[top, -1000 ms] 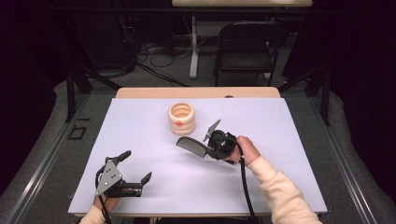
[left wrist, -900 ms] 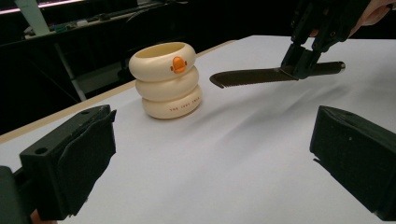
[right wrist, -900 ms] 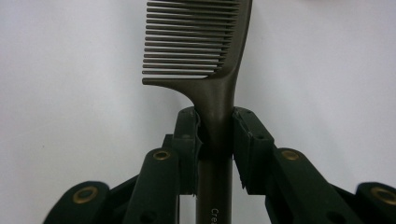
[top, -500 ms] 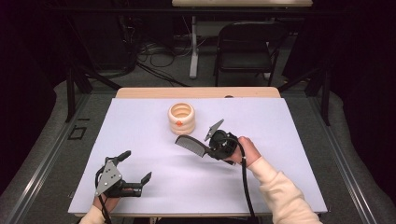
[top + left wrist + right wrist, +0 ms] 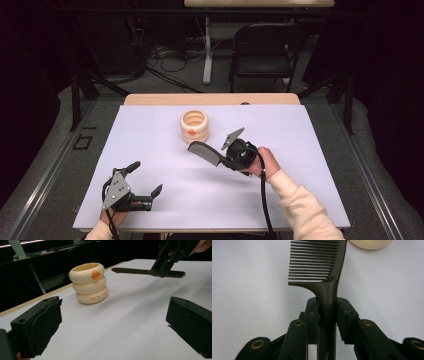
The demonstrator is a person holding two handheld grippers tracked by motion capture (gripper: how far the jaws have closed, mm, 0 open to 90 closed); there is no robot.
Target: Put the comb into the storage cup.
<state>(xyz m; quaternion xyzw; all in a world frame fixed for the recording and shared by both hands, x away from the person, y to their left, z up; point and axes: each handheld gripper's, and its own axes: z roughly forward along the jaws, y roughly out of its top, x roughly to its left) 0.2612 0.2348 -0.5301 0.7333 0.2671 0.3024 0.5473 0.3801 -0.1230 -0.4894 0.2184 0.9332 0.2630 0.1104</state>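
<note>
A cream holder (image 5: 194, 126) made of stacked rings, with an orange duck beak on its front, stands upright on the white table, a little behind its middle. My right gripper (image 5: 226, 159) is shut on the handle of a dark comb (image 5: 204, 151) and holds it level above the table, its teeth end just in front of the holder. In the right gripper view the pads (image 5: 313, 315) pinch the comb (image 5: 319, 262) below its teeth, and the holder (image 5: 369, 243) sits just past the tip. My left gripper (image 5: 147, 177) rests near the front left, open and empty. The left gripper view shows the holder (image 5: 89, 282) and the comb (image 5: 132, 271) ahead of it.
A white sheet (image 5: 300, 150) covers the table, with a strip of wood (image 5: 210, 99) showing along the far edge. A dark folding chair (image 5: 265, 45) and floor cables (image 5: 165, 55) lie beyond it. Bare sheet lies between the two grippers and to the right.
The right gripper has edged the comb slightly toward the holder. The left gripper has not moved.
</note>
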